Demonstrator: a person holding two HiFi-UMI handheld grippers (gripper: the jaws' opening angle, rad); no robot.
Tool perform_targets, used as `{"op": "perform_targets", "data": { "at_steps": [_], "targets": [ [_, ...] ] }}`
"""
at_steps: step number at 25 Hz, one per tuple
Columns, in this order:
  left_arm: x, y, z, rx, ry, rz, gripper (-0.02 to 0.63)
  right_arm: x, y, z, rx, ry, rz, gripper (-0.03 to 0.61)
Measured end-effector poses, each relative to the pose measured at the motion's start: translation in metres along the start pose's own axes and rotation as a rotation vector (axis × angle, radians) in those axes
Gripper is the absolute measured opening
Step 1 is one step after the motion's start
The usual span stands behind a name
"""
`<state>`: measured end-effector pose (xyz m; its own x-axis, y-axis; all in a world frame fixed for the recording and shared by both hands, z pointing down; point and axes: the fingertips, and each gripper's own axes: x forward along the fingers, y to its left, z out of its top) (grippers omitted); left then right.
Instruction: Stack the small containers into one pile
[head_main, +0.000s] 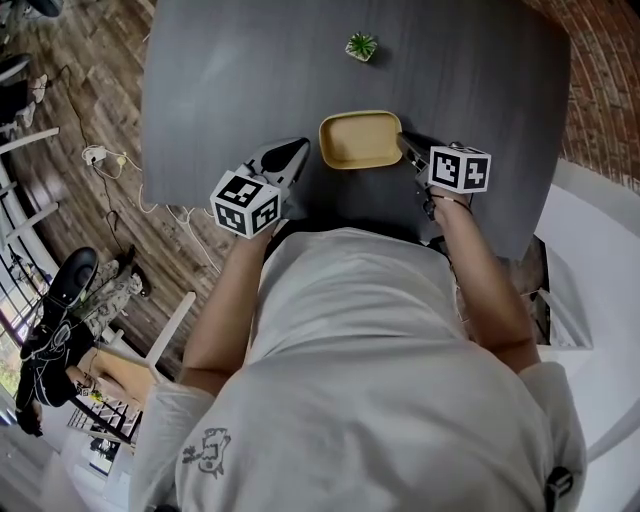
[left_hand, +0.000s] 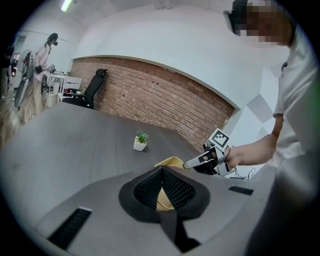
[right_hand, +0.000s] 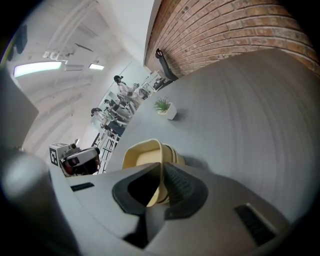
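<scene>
Closest in the head view, the person's white shirt (head_main: 380, 380) fills the lower frame, with both forearms reaching forward over the near edge of the dark grey table (head_main: 250, 70). Just past that edge the left claw (head_main: 298, 150) meets the left short side of the yellow container stack (head_main: 360, 140), and the right claw (head_main: 405, 142) meets its right short side, so the stack sits between the two. In the left gripper view the claw is pinched narrow on the yellow wall, which shows between the pads (left_hand: 175, 192). In the right gripper view the claw is likewise clamped narrow on the rim, the wall running up between its pads (right_hand: 177, 185); beyond them the container's open inside faces up, with further nested rims showing just behind it. Whether the stack rests on the table or hangs just above it cannot be told.

Farther along the table, well apart from the stack, a small potted plant (head_main: 361, 46) stands upright in a white pot. Beyond the table's far edge runs a brick wall (left_hand: 160, 100), with a black office chair (left_hand: 95, 85) near it. Off the table's left side lies wooden flooring (head_main: 90, 90) with loose white cables (head_main: 100, 155).
</scene>
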<state>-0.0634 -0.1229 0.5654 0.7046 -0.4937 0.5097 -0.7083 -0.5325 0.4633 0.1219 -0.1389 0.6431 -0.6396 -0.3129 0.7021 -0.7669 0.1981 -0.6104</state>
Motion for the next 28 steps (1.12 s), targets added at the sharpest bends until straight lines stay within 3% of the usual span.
{"op": "perform_targets", "data": {
  "at_steps": [9,17,28],
  "targets": [
    [0.014,0.005,-0.004,-0.008,0.028,-0.016,0.011,0.01,-0.013,-0.007,0.008,0.031,-0.005,0.05],
    [0.017,0.005,0.0,-0.001,0.024,-0.015,0.011,0.005,-0.012,-0.006,-0.046,0.037,-0.013,0.091],
    [0.005,-0.023,0.015,0.048,-0.023,-0.004,0.011,-0.026,0.001,0.007,-0.152,-0.047,0.008,0.098]
  ]
}}
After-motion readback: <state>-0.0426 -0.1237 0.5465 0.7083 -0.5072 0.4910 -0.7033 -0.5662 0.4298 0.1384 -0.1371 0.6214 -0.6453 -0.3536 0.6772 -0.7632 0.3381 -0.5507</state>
